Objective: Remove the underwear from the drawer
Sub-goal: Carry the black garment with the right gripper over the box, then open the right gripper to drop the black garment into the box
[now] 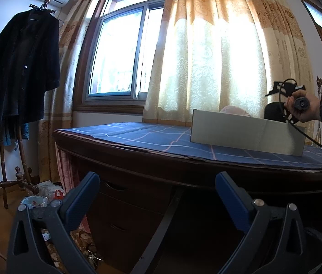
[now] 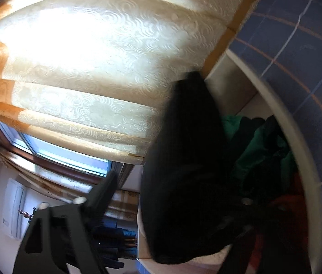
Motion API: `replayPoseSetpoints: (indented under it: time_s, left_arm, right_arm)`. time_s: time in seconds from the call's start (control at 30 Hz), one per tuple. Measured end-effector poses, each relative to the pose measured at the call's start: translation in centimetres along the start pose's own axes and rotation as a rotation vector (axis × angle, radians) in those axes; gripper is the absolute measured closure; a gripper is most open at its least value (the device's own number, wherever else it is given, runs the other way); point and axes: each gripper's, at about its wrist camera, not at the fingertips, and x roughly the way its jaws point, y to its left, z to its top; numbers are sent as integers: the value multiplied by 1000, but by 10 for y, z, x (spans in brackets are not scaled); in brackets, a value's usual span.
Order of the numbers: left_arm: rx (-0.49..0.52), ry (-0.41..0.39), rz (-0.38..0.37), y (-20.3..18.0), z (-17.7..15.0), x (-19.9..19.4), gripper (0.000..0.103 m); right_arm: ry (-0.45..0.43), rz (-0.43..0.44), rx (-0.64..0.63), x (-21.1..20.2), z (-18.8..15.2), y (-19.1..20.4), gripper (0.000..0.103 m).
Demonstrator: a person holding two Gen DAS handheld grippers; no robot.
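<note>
Nearest in the left wrist view, the left gripper (image 1: 157,196) hangs low in front of the dark wooden desk (image 1: 183,171) with its blue-padded jaws wide apart and nothing between them. On the desk lies a blue checked cloth (image 1: 138,137), and on the cloth toward the right stands a pale box-like drawer (image 1: 247,134). Above its far right end a hand (image 1: 302,107) holds the right gripper (image 1: 284,91). In the tilted, blurred right wrist view the right gripper (image 2: 176,189) has its jaws spread wide; a black garment (image 2: 183,159) lies across the drawer's rim (image 2: 307,164), and whether the right finger touches it I cannot tell. Green cloth (image 2: 259,146) and red cloth (image 2: 291,203) sit inside the drawer. Farthest back hang the cream curtain (image 1: 206,57) and, at the left, a dark coat (image 1: 21,68).
</note>
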Motion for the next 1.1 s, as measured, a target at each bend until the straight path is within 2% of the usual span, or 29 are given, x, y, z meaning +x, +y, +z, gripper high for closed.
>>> replayPoseSetpoints:
  time_s: [0.17,0.37,0.47,0.63,0.77,0.87,0.97,1.0,1.1]
  left_arm:
    - [3,-4,4,-2,0,-1,0]
    - [6,-3,14,-2,1,0,0]
    - [4,5,25,-3,2,1,0]
    - [11,7,28,-3,1,1,0]
    - [15,2,23,-3,1,1,0]
    - [13,-2,21,-2,0,1,0]
    - [8,-2,20,-2,0,0,0]
    - [6,-1,20,-2,0,1,0]
    - [4,1,17,-1,0,0,0]
  right_arm:
    - [13,-15,-49,-26,-6,12,13]
    - [22,-28,-173,-57,-18,31,13]
    - [72,-64,-215,-50,-25,30,13]
    - [122,-6,-98,-34,-38,6,13]
    - [145,-41,-181,-38,-62,12,13]
    - [109,-138,-282,-53,-77,29,13]
    - [153,-277,-303,-55,-86,35,13]
    - [165,-338,-329,-55,-88,37,13]
    - [118,-506,-455,-59,-90,49,13]
